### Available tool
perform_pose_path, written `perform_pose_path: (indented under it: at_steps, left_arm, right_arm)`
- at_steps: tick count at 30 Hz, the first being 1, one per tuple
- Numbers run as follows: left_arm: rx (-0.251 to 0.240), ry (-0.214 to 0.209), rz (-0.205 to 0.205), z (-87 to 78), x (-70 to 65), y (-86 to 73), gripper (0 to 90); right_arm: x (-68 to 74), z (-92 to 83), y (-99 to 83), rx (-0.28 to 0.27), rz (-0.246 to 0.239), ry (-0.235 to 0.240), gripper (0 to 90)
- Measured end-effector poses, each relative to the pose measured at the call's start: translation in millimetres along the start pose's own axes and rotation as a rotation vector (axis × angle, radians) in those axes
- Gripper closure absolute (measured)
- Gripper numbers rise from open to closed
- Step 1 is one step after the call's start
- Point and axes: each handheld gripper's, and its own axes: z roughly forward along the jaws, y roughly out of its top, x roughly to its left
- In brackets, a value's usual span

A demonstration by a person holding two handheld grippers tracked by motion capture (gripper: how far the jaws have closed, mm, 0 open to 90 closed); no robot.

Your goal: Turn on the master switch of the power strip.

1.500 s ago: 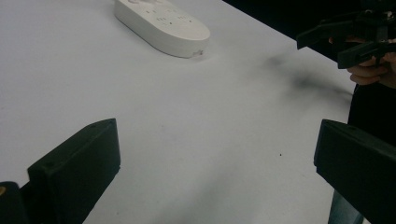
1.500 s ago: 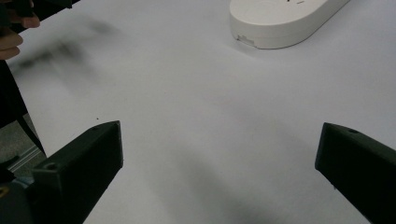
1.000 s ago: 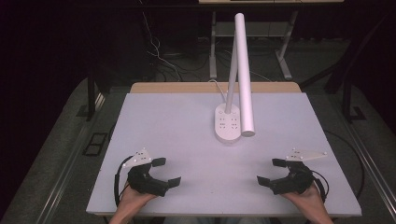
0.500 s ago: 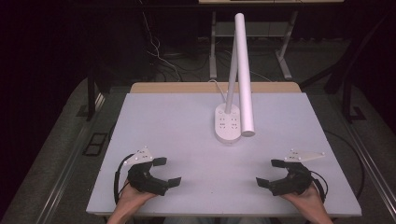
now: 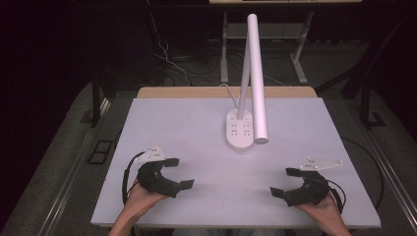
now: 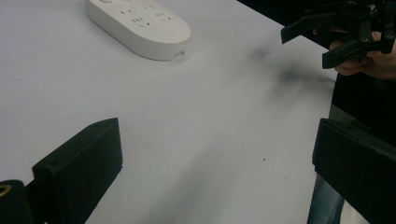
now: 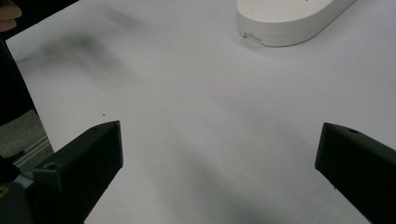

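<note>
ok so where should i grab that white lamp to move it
Take the thin upright stem just above the oval base, coming in from the side with the right gripper, fingers either side of it. The stem is narrow enough to close on; the base looks too wide and flat, and the long head hangs tilted.

White lamp (image 5: 255, 73), white table (image 5: 196, 128), black left claw (image 5: 179, 173), black right claw (image 5: 285, 183)

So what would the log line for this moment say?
left gripper: open, empty | right gripper: open, empty | desk lamp: upright mid-table, untouched | stage: before reach
</note>
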Motion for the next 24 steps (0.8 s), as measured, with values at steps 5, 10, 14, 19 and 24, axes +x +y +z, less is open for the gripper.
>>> perform_pose_path:
  at_steps: [5, 10, 14, 19, 24]
  left_arm:
    - [0.007, -0.001, 0.006, 0.6, 2.1, 8.1, 0.7]
    - [0.009, -0.002, 0.006, 2.9, 5.1, 15.6, 0.9]
    - [0.013, -0.010, 0.005, 5.8, 8.2, 21.9, 0.9]
    - [0.022, -0.011, 0.009, 9.4, 11.8, 28.2, 1.0]
    - [0.030, -0.008, 0.010, 10.7, 14.9, 33.2, 1.1]
  right_arm:
    - [-0.2, -0.7, 0.3, -0.002, 0.004, 0.000, 0.3]
    - [-0.3, -0.6, 0.3, -0.001, 0.002, -0.001, 0.3]
    - [-0.1, -0.6, 0.6, -0.004, -0.002, 0.004, 0.3]
    - [-0.4, -0.7, 0.5, -0.006, -0.006, 0.004, 0.3]
    - [-0.4, -0.8, 0.5, -0.006, -0.007, 0.004, 0.3]
